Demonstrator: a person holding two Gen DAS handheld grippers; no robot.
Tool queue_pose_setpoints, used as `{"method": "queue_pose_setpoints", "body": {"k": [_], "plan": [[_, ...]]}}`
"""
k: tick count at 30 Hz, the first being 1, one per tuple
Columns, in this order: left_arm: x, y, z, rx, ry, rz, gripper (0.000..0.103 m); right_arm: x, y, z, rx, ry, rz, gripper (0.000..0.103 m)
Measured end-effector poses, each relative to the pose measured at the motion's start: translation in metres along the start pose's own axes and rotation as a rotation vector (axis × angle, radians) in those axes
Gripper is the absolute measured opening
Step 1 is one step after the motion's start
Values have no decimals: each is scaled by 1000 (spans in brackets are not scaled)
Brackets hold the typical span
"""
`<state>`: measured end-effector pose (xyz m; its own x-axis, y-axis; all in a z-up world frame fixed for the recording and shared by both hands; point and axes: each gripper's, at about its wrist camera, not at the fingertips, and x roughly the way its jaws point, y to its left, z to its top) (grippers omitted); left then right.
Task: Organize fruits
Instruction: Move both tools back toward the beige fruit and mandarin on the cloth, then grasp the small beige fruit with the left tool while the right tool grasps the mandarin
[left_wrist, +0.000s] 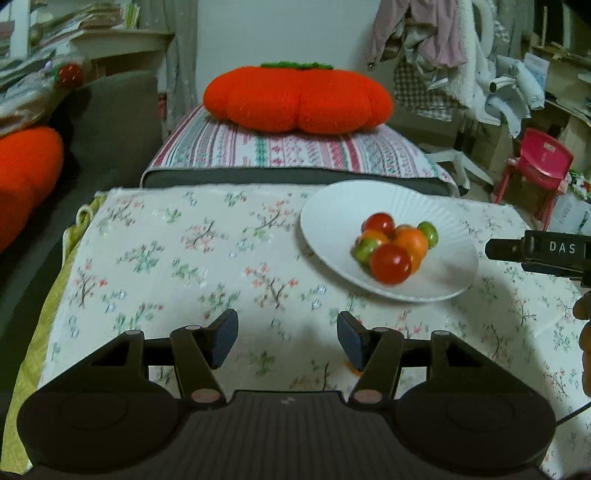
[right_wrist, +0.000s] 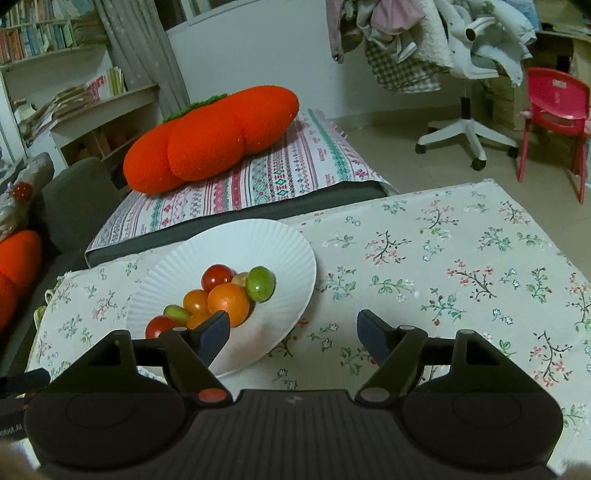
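Observation:
A white ribbed paper plate (left_wrist: 332, 214) (right_wrist: 236, 243) lies on the floral tablecloth and holds a small pile of red, orange and green fruits (left_wrist: 395, 243) (right_wrist: 225, 299). My left gripper (left_wrist: 288, 338) is open and empty, over bare cloth in front and left of the plate. My right gripper (right_wrist: 293, 334) is open and empty; its left finger (right_wrist: 214, 332) hangs over the plate's near edge, close to the orange fruit. The right gripper's side also shows at the right edge of the left wrist view (left_wrist: 535, 251).
The table is covered by the floral cloth (left_wrist: 177, 258) (right_wrist: 461, 266). Behind it is a striped cushion with a big orange pumpkin pillow (left_wrist: 299, 99) (right_wrist: 214, 136). A red child's chair (right_wrist: 554, 114) and a white office chair (right_wrist: 465, 125) stand on the floor to the right.

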<state>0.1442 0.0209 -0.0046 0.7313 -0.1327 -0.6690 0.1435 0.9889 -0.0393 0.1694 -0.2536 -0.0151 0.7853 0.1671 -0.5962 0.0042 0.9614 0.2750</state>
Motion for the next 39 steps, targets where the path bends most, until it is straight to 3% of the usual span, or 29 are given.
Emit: {"method": "queue_pose_setpoints", "body": {"k": [6, 13, 20, 25, 28, 39], "plan": [[-8, 5, -14, -46, 38, 4, 41, 0, 10, -6, -51, 24, 13, 76], [-8, 3, -30, -53, 69, 29, 41, -3, 27, -14, -164, 18, 6, 78], [1, -2, -39, -28, 112, 60, 40, -3, 32, -17, -199, 28, 15, 79], [10, -1, -44, -51, 164, 38, 14, -3, 33, -17, -208, 31, 17, 80], [11, 1, -44, -57, 164, 40, 7, -3, 33, -18, -212, 31, 14, 80], [8, 0, -42, -70, 156, 18, 3, -1, 41, -22, -250, 41, 9, 81]]}}
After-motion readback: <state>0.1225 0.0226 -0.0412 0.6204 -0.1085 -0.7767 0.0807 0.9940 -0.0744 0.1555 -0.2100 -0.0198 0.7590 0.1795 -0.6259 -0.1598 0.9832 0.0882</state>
